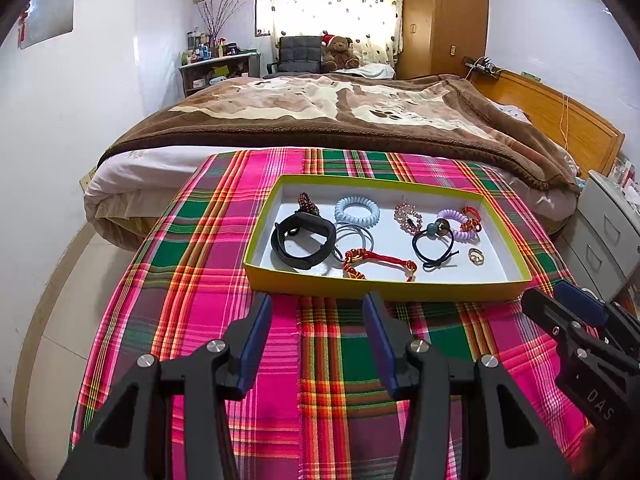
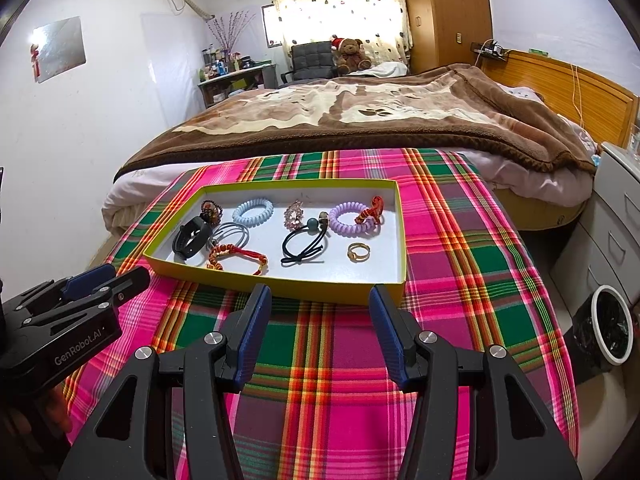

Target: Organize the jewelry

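Left gripper (image 1: pixel 318 300): fingers spread wide, nothing between them, poised over the plaid cloth (image 1: pixel 280 360) just short of the tray's near wall.
Right gripper (image 2: pixel 320 294): fingers spread wide and empty, tips close to the near right stretch of the tray wall.
Tray (image 1: pixel 384 286): shallow yellow-green box lid with white floor, lying flat on the plaid cloth, all jewelry inside it.
Black wristband (image 1: pixel 303 244): near-left part of the tray, lying on its side.
Dark beaded bracelet (image 1: pixel 308 203): far-left corner, just behind the wristband.
Pale blue spiral hair tie (image 1: pixel 357 211): far side, right of the beaded bracelet.
Thin grey hair ties (image 1: pixel 356 240): just in front of the blue spiral, overlapping one another.
Red braided cord bracelet (image 1: pixel 378 265): near wall, centre, with gold beads at its left end.
Pink crystal bracelet (image 1: pixel 408 218): middle of the tray, far half.
Black elastic hair tie (image 1: pixel 434 248): right of centre, carrying a teal bead and a brown bead.
Lilac spiral hair tie (image 1: pixel 458 224): right side, touching the black elastic's beads.
Red-orange knotted piece (image 1: pixel 470 218): far right, overlapping the lilac spiral.
Gold ring (image 1: pixel 477 256): near-right area, alone on the white floor.
Bed (image 1: pixel 320 116): behind the cloth, covered by a brown blanket.
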A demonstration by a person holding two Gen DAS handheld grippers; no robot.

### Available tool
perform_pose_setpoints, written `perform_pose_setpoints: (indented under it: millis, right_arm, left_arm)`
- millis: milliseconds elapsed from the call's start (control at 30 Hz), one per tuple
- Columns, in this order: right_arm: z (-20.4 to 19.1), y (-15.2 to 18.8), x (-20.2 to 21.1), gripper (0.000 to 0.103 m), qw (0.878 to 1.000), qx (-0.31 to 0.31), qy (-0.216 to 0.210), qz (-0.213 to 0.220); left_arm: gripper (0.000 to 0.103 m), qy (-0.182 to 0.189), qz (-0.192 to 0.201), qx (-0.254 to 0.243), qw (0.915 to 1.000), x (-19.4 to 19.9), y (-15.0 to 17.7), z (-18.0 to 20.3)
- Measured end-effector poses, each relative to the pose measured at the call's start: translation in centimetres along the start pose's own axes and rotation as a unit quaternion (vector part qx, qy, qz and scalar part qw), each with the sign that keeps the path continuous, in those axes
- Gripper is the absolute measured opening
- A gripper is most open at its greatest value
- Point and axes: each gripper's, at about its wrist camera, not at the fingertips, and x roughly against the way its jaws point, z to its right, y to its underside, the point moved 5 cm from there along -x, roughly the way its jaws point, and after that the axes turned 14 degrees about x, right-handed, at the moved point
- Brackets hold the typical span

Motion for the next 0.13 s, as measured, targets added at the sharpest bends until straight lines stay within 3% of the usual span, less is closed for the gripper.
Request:
perform_pose_setpoints:
  millis: [133]
  right_arm:
    - [0.03,0.02,-0.01,0.052,1.0,-0.001,0.0,0.0]
  left_arm:
    - [0.049,-0.002,-0.002,0.003,1.0,-0.09,-0.01,-0.22]
